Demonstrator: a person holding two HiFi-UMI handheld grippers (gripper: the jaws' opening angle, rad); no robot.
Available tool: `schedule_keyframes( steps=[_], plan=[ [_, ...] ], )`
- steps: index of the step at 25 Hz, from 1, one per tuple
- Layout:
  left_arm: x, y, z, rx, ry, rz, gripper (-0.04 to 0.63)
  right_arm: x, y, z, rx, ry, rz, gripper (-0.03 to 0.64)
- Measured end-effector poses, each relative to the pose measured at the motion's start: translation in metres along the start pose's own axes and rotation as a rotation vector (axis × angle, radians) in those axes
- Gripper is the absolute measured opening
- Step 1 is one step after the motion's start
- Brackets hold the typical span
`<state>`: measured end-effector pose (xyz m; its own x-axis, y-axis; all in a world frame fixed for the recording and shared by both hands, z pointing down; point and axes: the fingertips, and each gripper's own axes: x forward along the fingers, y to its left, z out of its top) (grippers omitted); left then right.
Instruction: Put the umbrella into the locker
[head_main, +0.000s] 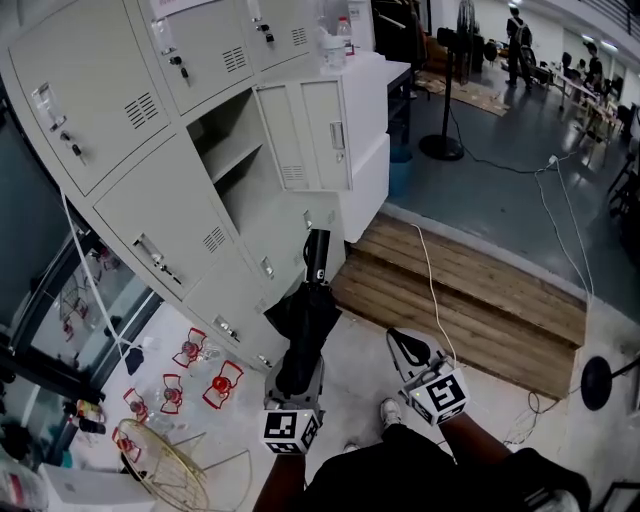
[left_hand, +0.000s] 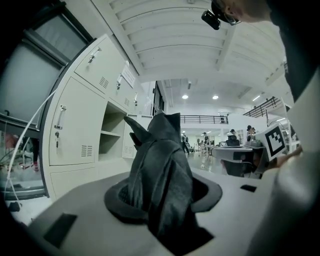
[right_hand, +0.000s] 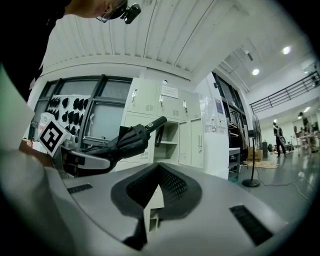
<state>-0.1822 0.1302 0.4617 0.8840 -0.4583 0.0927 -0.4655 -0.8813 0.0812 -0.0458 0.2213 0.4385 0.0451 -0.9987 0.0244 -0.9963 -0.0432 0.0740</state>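
A folded black umbrella (head_main: 305, 320) sticks out from my left gripper (head_main: 298, 378), which is shut on its cloth; its handle (head_main: 317, 255) points toward the grey lockers. In the left gripper view the umbrella (left_hand: 157, 165) fills the space between the jaws. The open locker compartment (head_main: 240, 170) with a shelf lies just beyond, its door (head_main: 315, 135) swung out to the right. It also appears in the left gripper view (left_hand: 112, 137). My right gripper (head_main: 397, 340) hangs to the right of the umbrella, shut and empty. From the right gripper view (right_hand: 155, 192) I see the umbrella (right_hand: 132, 140) in front of the open compartment (right_hand: 170, 142).
A wooden platform (head_main: 470, 300) lies right of the lockers with a white cable (head_main: 435, 290) across it. Red and white items (head_main: 205, 375) and a wire frame (head_main: 175, 465) sit on the floor at left. A fan stand (head_main: 440, 145) and people stand farther back.
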Motion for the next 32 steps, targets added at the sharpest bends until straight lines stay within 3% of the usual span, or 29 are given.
schedule_keyframes(
  steps=[10,19,32],
  plan=[
    [0.078,0.005,0.000,-0.025,0.017,0.061,0.190,0.050,-0.072,0.001,-0.035,0.008,0.068,-0.002],
    [0.128,0.004,0.007,-0.013,0.019,0.134,0.190,0.087,-0.129,-0.012,-0.037,-0.060,0.126,-0.002],
    [0.162,0.038,0.005,-0.042,0.037,0.244,0.190,0.149,-0.144,-0.016,0.013,-0.048,0.224,-0.002]
  ],
)
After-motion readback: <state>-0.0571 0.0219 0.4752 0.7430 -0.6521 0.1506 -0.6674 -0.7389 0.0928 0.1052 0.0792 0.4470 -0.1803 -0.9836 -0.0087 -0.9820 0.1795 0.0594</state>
